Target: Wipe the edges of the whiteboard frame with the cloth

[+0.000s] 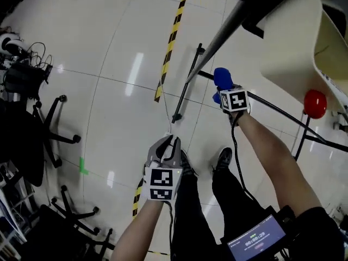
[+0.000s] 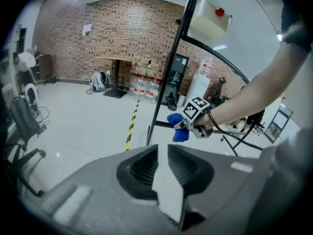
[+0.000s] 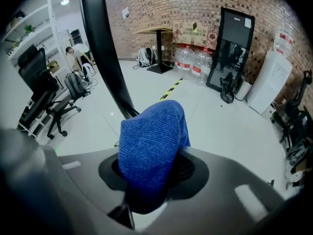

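left gripper (image 1: pixel 172 143) jaws ajar, right gripper (image 1: pixel 222 91) clamped

Cloth (image 1: pixel 222 79) by whiteboard frame (image 1: pixel 188 84); chairs (image 1: pixel 48 126) far L.

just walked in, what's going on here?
A person holds a tool in each hand. The right tool is clamped on a blue cloth, right beside a black bar of the whiteboard frame; whether they touch isn't clear. The left tool hangs over the floor, jaws slightly apart, nothing in them.

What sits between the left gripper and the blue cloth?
Bare floor, with the black stand leg ending just beside that stretch, in the head view. The cloth is clamped in the right gripper.
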Demonstrator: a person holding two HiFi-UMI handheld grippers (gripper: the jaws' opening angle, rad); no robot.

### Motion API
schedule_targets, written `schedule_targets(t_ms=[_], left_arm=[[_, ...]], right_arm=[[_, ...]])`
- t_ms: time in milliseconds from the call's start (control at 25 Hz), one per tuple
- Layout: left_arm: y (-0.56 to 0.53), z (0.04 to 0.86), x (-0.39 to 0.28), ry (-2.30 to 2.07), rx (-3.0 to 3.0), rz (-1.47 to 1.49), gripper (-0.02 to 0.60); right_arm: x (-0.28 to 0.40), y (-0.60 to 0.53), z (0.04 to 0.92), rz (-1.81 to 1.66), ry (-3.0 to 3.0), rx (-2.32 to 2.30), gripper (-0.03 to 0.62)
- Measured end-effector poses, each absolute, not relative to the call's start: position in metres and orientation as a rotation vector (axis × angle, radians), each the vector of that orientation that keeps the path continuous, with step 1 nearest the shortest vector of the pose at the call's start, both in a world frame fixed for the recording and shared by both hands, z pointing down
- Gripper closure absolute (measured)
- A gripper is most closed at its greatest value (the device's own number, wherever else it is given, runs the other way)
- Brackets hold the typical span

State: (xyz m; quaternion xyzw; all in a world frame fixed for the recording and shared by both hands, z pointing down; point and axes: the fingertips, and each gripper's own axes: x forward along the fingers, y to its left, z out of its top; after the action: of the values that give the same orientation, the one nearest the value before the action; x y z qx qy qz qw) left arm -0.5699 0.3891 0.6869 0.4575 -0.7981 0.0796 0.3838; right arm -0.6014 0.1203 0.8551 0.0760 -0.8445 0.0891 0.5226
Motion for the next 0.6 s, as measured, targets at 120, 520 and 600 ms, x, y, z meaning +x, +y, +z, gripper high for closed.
schedule_targets(t_ms=[120,520,600], left_arm=[[0.401,0.694,-0.584,-2.038,1.159,0.223,0.519],[0.433,0.706,-0.637,-2.100,0.945,0.166,0.520],[0.432,0.710,-0.637,-2.099,0.912,0.150,0.520]], right_arm=[[-0.613,0.116,0.860,0.222,-2.014,0.220,0.448],[-0.679,0.166,0.853,0.144,-2.076,0.003,0.450],[-0.682,0.170,0.849,0.120,-2.074,-0.009,0.450]])
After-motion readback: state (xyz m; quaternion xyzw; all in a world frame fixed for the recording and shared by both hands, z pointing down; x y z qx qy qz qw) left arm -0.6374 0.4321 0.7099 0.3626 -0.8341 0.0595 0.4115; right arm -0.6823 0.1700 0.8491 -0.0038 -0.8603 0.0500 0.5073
